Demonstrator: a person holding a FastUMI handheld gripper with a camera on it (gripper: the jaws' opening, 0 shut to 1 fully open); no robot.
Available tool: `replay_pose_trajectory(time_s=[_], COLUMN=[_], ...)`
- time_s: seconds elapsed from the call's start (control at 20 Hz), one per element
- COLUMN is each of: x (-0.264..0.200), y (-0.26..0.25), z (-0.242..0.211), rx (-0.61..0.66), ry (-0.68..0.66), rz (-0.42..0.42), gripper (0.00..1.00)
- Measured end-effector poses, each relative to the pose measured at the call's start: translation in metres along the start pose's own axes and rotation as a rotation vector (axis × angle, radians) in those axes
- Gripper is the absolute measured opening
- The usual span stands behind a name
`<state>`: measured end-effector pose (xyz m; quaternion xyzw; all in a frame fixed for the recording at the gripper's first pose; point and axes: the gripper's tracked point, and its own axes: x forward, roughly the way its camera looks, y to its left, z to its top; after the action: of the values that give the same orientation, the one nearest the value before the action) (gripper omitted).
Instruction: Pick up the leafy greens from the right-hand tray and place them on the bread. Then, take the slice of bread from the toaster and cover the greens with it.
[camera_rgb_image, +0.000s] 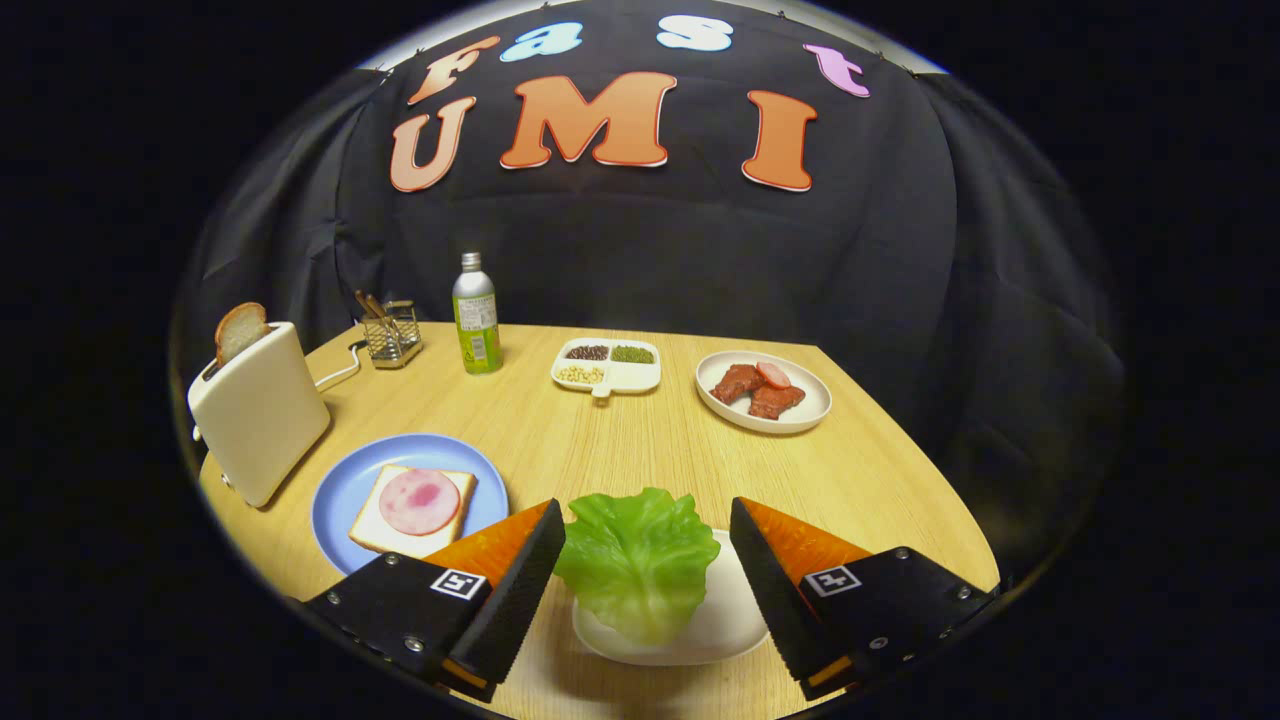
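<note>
Gripper view showed me the gripper spread wide, one finger on either side of the crinkled green lettuce leaf, neither one pressing on it as far as I could tell. The leaf lay on a small white tray on the pale wooden table, between the fingers. I judged the first step, picking up the greens, was in hand but the grasp not yet made. Off to the left sat the round blue plate carrying a square slice of bread topped with a pink round of ham, and beyond it the cream toaster with a browned slice of bread standing out of its slot. My next move, I reckoned, called for closing on the leaf, lifting it clear and carrying it left to the ham-topped bread.
</note>
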<state>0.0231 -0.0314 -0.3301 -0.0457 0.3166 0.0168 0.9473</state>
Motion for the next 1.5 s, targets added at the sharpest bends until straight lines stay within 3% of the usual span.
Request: replay_pose_trajectory(time_s=[0.75, 1.0, 1.25, 1.5], x=[0.030, 0.032, 0.035, 0.034], y=[-0.004, 0.004, 0.008, 0.012], z=[-0.059, -0.063, -0.066, -0.069], rx=[-0.050, -0.123, -0.094, -0.038], ry=[0.157, 0.158, 0.174, 0.193], rz=[0.061, 0.109, 0.139, 0.168], gripper=[0.99, 0.92, 0.83, 0.65])
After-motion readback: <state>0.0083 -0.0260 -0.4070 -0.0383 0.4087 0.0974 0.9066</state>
